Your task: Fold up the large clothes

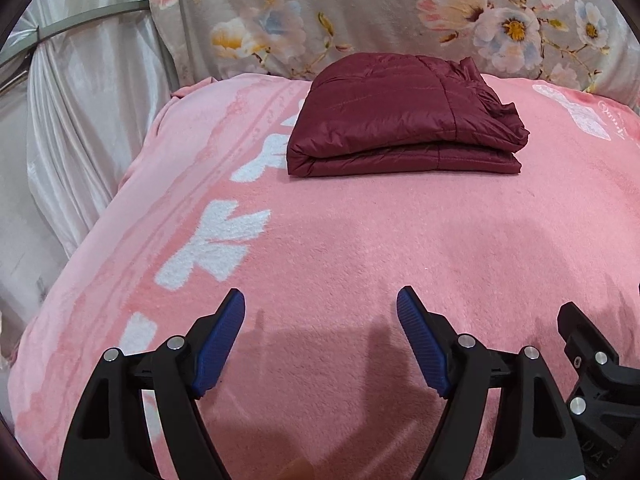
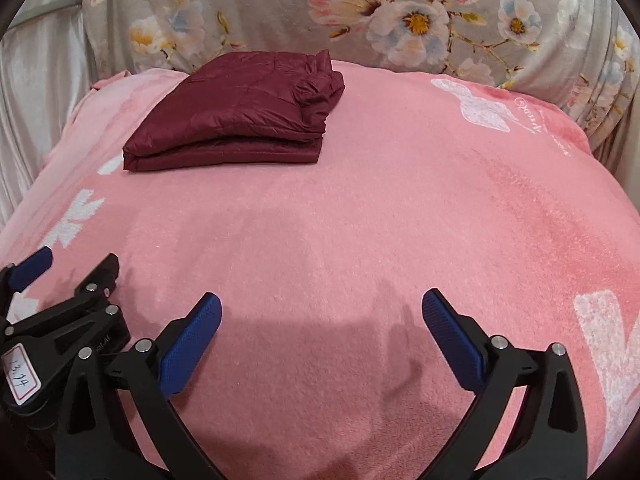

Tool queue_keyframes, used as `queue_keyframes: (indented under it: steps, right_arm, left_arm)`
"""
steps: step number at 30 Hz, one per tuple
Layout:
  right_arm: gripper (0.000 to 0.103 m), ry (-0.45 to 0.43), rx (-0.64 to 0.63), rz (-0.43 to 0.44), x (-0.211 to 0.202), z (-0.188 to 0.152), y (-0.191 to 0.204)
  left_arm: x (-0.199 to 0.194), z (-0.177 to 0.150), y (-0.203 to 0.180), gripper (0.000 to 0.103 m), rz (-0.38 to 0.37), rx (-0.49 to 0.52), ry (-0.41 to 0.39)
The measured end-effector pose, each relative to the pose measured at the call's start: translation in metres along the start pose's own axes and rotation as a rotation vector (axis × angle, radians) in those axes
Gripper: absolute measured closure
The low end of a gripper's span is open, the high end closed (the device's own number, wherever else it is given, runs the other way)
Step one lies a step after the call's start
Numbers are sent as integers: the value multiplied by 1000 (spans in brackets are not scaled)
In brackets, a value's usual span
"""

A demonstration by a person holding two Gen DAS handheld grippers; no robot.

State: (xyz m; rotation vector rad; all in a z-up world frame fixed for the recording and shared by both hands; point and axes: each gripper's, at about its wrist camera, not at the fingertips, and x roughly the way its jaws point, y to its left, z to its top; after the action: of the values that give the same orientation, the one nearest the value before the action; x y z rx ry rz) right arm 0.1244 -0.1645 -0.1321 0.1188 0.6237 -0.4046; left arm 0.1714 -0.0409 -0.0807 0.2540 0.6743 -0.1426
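A dark red quilted jacket (image 1: 400, 116) lies folded into a compact stack at the far side of the pink blanket (image 1: 340, 248). It also shows in the right wrist view (image 2: 240, 120), far left. My left gripper (image 1: 320, 300) is open and empty, hovering over the near part of the blanket, well short of the jacket. My right gripper (image 2: 320, 304) is open and empty too, beside the left one. The left gripper's body shows in the right wrist view at the lower left (image 2: 60, 312).
A grey floral cloth (image 1: 380, 12) stands behind the blanket. A pale satin curtain (image 1: 80, 120) hangs at the left. The pink blanket (image 2: 400, 220) has white bow patterns and drops off at its left and right edges.
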Motion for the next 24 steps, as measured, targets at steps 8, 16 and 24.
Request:
queue_keyframes:
  steps: [8, 16, 24]
  right_arm:
    - [5, -51, 2, 34, -10, -1, -2]
    - [5, -89, 4, 56, -18, 0, -3]
    - [5, -91, 2, 51, -19, -1, -2]
  left_arm:
    - [-6, 0, 6, 27, -32, -34, -32]
    - [-10, -1, 7, 27, -35, -44, -51]
    - [-11, 0, 8, 27, -31, -45, -53]
